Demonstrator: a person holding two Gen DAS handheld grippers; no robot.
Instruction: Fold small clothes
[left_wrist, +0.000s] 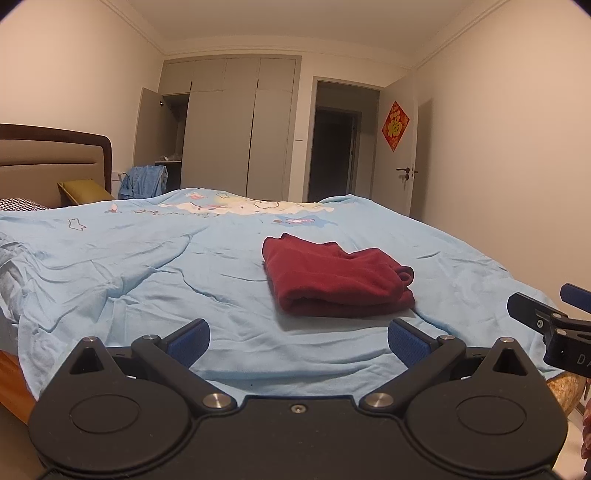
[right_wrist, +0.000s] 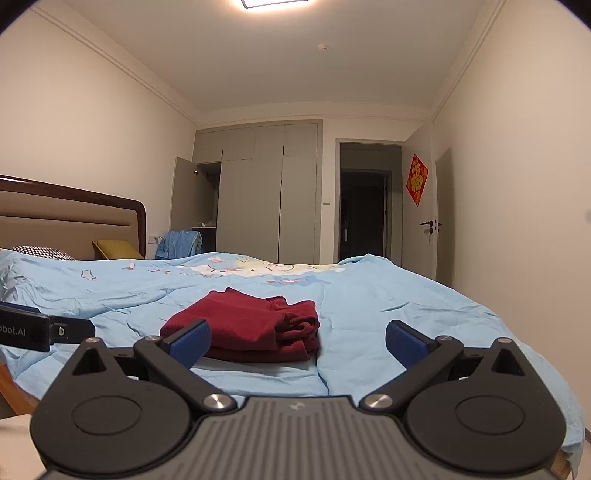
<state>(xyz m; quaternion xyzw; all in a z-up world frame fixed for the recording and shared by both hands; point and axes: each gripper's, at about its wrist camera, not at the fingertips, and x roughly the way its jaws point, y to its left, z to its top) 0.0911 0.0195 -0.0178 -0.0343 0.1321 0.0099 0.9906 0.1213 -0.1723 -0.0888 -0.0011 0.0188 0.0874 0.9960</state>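
Left claw (left_wrist: 298, 341): nearest the left wrist camera; black linkage with blue pads (left_wrist: 190, 341), jaws spread wide, nothing between them; it hovers over the near edge of the bed, short of the garment.
Right claw (right_wrist: 298, 341): nearest the right wrist camera; same build, blue pads (right_wrist: 404, 341) spread wide and gripping nothing; its left pad overlaps the garment's near corner in this view, and contact cannot be told.
Claws in each other's views: the right claw enters the left wrist view at the right edge; the left claw enters the right wrist view at the left edge.
Red garment (left_wrist: 338, 278): dark red, fleecy cloth, folded into a compact layered bundle; it lies on the bed cover ahead of both claws, toward the near edge of the bed, with a rolled hem or cuff showing on its right side.
Bed cover (left_wrist: 147, 258): light blue, wrinkled, with a cartoon print on the far half.
Headboard (left_wrist: 48, 155): tan padding in a dark brown frame, at the left.
Pillows: a yellow one (left_wrist: 86, 190) and a black-and-white checked one (left_wrist: 22, 204) by the headboard.
Blue cloth (left_wrist: 144, 181): draped beyond the bed, in front of the wardrobe.
Wardrobe (left_wrist: 236, 129): grey, floor to ceiling; its leftmost door stands open.
Room door (left_wrist: 400, 147): open, bearing a red diamond decoration (left_wrist: 395, 125); dark doorway to its left.
Ceiling lamp (right_wrist: 275, 3): lit, seen only from the right wrist.
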